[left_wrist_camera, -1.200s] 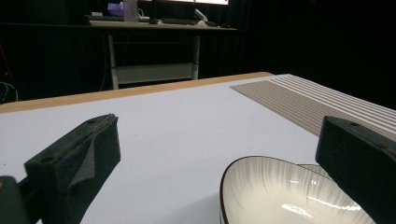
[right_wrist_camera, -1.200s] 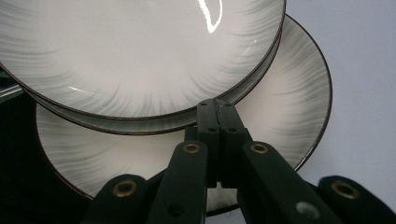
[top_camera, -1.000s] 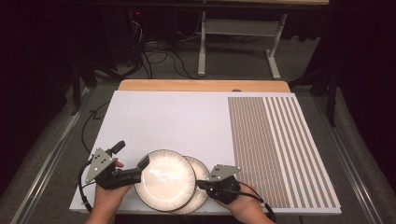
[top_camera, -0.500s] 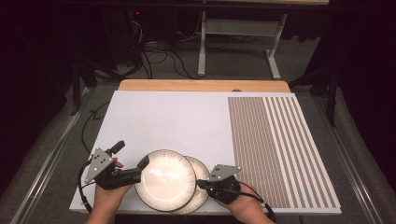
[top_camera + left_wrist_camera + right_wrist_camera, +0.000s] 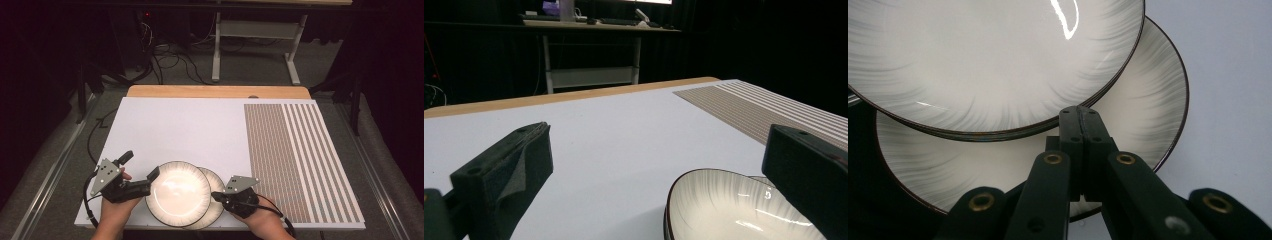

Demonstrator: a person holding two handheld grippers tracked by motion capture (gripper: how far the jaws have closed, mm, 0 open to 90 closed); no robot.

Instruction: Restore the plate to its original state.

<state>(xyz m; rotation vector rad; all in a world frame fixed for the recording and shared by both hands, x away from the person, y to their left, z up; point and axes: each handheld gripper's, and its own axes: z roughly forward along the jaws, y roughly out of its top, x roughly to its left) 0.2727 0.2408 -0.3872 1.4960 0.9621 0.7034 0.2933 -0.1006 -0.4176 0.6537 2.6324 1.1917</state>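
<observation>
Nothing has changed over the last second: in the high view both hands, both tools and both plates sit exactly where they did in the two earlier pictures. I judge this a pause in the work, not progress; the two plates remain overlapped and neither has been moved off.

The upper plate [image 5: 178,191] lies near the front edge of the worktop [image 5: 190,130], partly covering the lower plate [image 5: 216,200], whose right portion pokes out beyond it.

The left hand-held gripper [image 5: 131,176] rests low at the upper plate's left rim with its jaws spread wide. In the left gripper view one jaw stands well clear over bare worktop and the other sits beside the plate's [image 5: 744,210] rim; whether that jaw touches the rim is hard to tell from this angle.

The right hand-held gripper [image 5: 1080,117] has its jaws pressed together, the tips lying over the lower plate [image 5: 1143,115] just below the upper plate's [image 5: 988,60] rim. Nothing appears pinched between them. In the high view it sits at the right of the pair [image 5: 218,196], pointing left.

Both forearms enter from the near edge, wrists low.
</observation>
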